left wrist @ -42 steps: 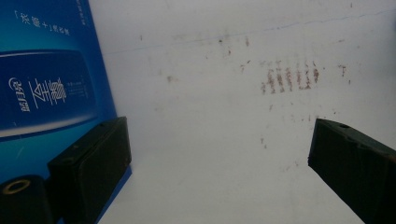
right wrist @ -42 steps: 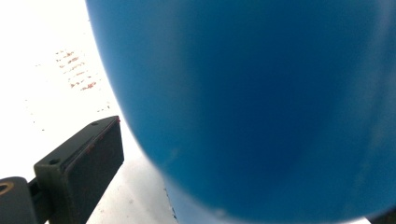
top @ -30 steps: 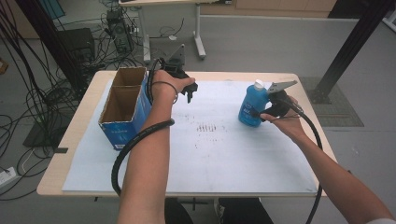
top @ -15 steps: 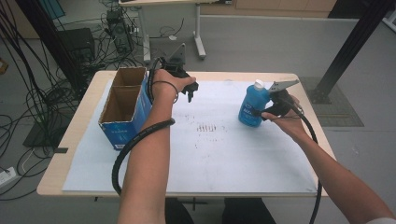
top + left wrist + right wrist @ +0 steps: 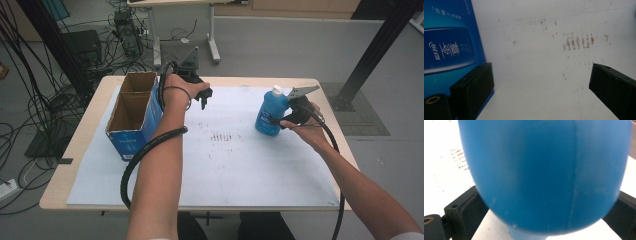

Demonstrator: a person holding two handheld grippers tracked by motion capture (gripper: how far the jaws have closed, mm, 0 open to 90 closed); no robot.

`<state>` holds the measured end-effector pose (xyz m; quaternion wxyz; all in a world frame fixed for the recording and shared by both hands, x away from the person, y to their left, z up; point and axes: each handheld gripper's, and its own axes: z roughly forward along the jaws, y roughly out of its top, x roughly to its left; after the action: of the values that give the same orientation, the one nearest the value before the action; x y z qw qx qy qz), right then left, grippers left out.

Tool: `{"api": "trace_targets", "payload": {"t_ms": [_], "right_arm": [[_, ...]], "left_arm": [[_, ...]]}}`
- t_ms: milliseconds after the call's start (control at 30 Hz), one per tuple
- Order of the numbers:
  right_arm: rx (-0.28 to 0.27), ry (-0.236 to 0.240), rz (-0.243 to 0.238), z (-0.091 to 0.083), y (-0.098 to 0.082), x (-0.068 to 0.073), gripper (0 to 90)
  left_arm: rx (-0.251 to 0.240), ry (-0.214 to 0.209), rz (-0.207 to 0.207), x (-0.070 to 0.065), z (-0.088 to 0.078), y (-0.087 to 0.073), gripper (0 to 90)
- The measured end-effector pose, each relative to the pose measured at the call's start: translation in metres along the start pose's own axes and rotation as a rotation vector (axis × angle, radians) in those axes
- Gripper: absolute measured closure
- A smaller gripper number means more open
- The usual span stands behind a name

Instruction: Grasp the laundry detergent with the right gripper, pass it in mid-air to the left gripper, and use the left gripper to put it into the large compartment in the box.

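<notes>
Blue plastic bottle with white cap upright, long axis vertical, cap up, far right on white paper sheet, near right table edge. Right gripper clamped on bottle. Left gripper open, empty, just right of blue open-topped cardboard box. Sheet centre free.

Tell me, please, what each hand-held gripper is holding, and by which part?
The right hand-held gripper clasps the blue bottle around its body; the left hand-held gripper is open, holding nothing.

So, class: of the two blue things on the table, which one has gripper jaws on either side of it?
The blue bottle, white-capped and upright, sits between the right gripper's jaws. The open-topped blue carton merely stands beside the open left gripper.
</notes>
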<state>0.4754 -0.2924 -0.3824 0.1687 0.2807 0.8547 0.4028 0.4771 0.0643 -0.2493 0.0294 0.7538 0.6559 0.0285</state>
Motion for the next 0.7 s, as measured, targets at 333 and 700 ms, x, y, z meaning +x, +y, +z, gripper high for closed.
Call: {"api": "trace_targets", "payload": {"t_ms": [333,700], "right_arm": [[0.001,0.003,0.0,-0.0003,0.0003,0.0001,3.2],[0.004,0.018,-0.002,0.0034,0.0003,0.0023,3.2]], "left_arm": [[0.002,-0.003,0.0,-0.0009,-0.0001,-0.0007,6.3],[0.002,0.003,0.001,0.0003,-0.0017,-0.0015,6.3]]}}
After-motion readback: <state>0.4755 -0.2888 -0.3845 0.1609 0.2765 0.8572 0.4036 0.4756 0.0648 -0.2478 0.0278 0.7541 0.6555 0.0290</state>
